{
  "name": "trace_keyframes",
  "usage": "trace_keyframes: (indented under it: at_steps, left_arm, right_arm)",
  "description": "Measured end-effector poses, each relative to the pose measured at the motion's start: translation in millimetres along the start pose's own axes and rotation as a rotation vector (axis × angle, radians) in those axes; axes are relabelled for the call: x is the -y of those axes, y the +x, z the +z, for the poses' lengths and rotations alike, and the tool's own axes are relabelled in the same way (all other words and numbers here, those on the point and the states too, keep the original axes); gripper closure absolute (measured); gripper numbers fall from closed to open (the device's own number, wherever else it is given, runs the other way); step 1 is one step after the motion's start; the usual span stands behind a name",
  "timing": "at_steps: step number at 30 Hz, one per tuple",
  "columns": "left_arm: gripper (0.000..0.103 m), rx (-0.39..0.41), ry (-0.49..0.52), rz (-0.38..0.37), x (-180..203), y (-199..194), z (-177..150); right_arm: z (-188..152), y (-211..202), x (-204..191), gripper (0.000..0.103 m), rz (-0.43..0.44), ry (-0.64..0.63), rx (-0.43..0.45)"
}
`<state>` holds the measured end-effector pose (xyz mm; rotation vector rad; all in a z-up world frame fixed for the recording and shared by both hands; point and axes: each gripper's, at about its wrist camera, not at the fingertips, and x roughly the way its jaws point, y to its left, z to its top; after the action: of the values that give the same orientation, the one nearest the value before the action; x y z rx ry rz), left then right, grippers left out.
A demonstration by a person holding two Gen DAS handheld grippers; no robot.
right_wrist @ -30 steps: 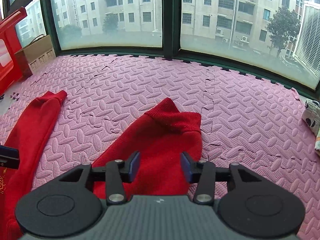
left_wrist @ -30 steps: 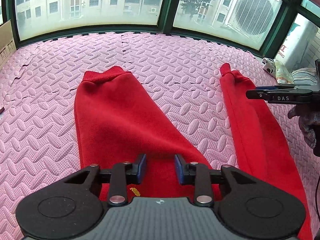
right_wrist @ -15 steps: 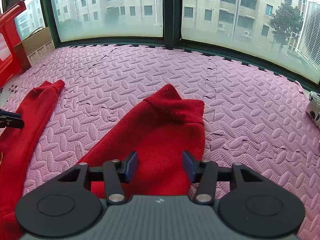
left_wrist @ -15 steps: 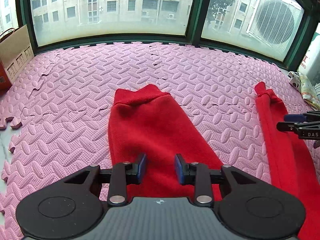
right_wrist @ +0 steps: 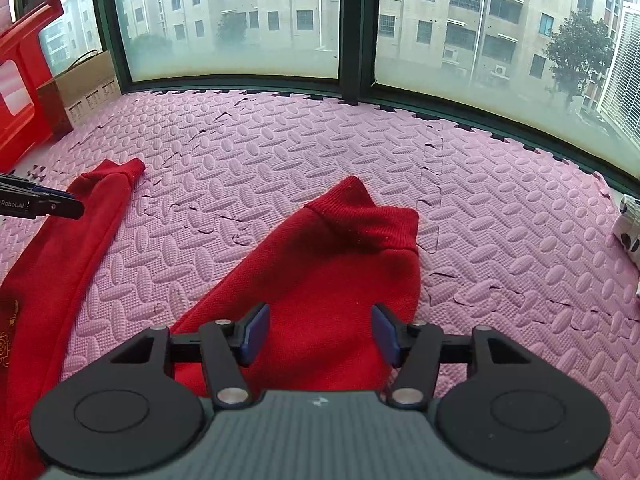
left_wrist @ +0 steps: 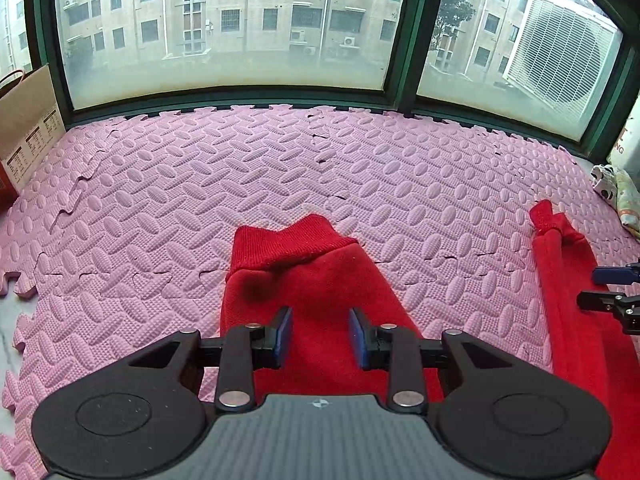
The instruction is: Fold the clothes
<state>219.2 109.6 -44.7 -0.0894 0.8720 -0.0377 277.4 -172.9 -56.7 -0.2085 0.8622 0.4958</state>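
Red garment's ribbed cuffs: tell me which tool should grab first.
Probably left. The left tool hangs open nearer its ribbed cuff; the right tool, also open, sits farther behind its own cuff.

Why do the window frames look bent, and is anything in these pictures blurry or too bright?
Left wrist view: the fisheye lens bows the window frame; daylight is soft, with a faint shadow on the red garment. Right wrist view: the same bowing, the pink mat sharp, the buildings outside hazy behind the glass, and no harsh glare.
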Motion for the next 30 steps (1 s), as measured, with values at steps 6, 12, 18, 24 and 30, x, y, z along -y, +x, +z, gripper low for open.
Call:
trace_keyframes:
  at_steps: [6,12,18,24,30]
  left_arm:
    - [0.068,-0.026,0.023,0.003,5,-51,-40]
    - [0.069,-0.044,0.014,0.054,4,-97,-92]
    - [0.069,-0.042,0.024,0.038,15,-111,-122]
    - [0.074,-0.054,0.013,0.049,18,-102,-133]
    - [0.094,-0.009,0.04,0.058,19,-108,-139]
  right_arm:
    - [-8,-29,-25,0.041,0.06,-0.064,0.011]
    - [-33,-69,-66,0.038,0.142,-0.136,0.02]
    - [-62,-100,-103,0.036,0.206,-0.179,0.009]
    - [-87,-113,-128,0.035,0.216,-0.22,-0.02]
    - [-104,-114,-132,0.035,0.201,-0.195,-0.051]
